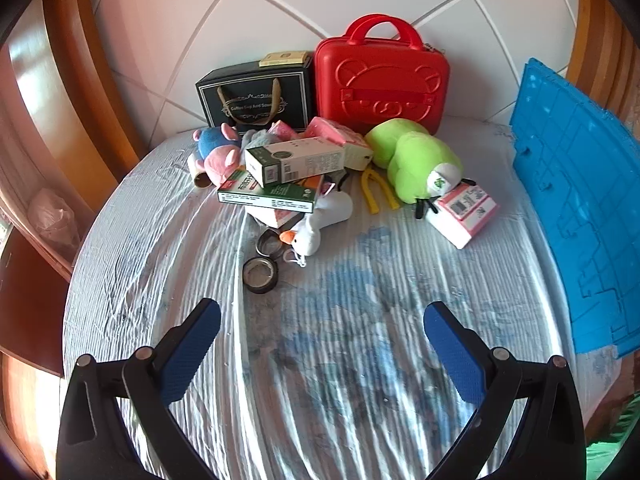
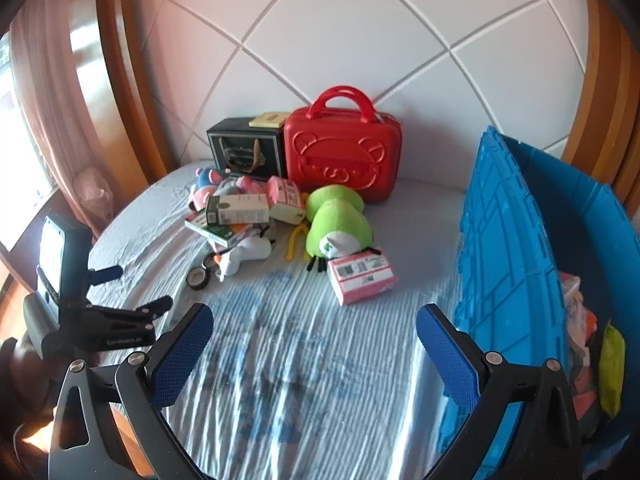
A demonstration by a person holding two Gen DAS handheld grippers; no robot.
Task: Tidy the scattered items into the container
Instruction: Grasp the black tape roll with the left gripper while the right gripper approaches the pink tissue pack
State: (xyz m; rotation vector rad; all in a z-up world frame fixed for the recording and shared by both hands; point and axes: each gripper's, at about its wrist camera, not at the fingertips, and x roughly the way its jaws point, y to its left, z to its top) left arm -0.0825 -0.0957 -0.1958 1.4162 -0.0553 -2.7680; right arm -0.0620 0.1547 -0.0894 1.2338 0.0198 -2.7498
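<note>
A pile of items lies mid-bed: a green plush (image 1: 416, 160) (image 2: 338, 222), a pink box (image 1: 464, 208) (image 2: 362, 278), a white and green box (image 1: 294, 160) (image 2: 238, 209), a white goose plush (image 1: 320, 220) (image 2: 244, 256), a black tape roll (image 1: 260, 274) (image 2: 198, 279) and yellow pliers (image 1: 378, 192). The blue crate (image 1: 576, 200) (image 2: 516, 264) stands at the right and holds several items (image 2: 592, 344). My left gripper (image 1: 322, 332) is open and empty, short of the pile. It also shows in the right wrist view (image 2: 132, 292). My right gripper (image 2: 314, 332) is open and empty, beside the crate.
A red case (image 1: 380, 80) (image 2: 342, 156) and a black gift bag (image 1: 254, 94) (image 2: 244, 152) stand against the white headboard (image 2: 320, 40). Wooden frame (image 1: 80, 80) at the left. The bed sheet (image 1: 340, 340) is wrinkled, white with blue print.
</note>
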